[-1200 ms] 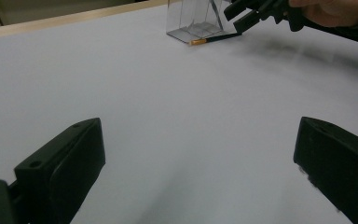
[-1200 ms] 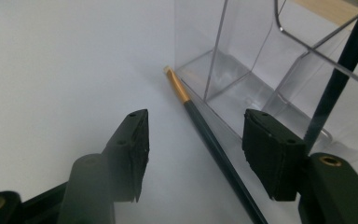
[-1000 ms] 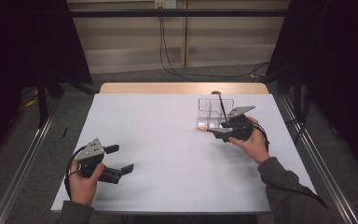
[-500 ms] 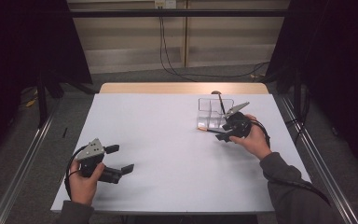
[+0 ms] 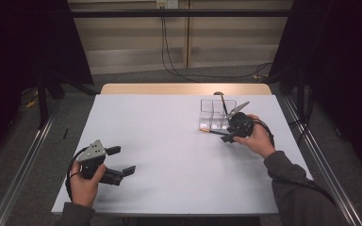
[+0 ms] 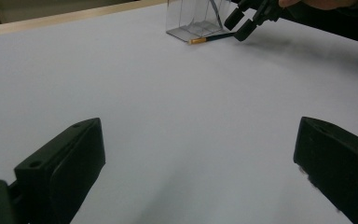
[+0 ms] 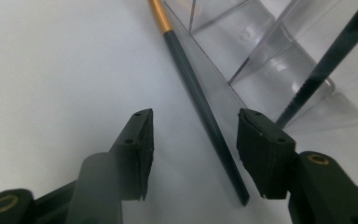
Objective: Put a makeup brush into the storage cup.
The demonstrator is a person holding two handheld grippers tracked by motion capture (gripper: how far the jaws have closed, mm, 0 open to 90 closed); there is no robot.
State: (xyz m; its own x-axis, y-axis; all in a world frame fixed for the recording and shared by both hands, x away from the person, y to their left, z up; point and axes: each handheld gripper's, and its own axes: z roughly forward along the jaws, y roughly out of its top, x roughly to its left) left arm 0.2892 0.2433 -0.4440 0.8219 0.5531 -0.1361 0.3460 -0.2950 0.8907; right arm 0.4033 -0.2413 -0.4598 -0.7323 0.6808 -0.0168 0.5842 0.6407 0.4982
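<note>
Because the brush [image 7: 200,107] lies flat on the table [image 5: 169,141] against the near wall of the clear organizer [image 7: 279,51], needs the right gripper [image 7: 193,149] low with jaws parted on either side of the dark handle, not yet closed on it. Holds 1 more brush [image 7: 335,51] upright inside already. Keeps the left gripper [image 6: 200,163] well apart, near the front edge, jaws wide and empty.

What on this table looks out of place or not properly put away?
One thin dark brush with a gold-coloured band lies flat on the white table, against the front wall of the clear plastic compartment organizer. Another dark-handled brush stands leaning inside it. The open right gripper straddles the lying one.
</note>
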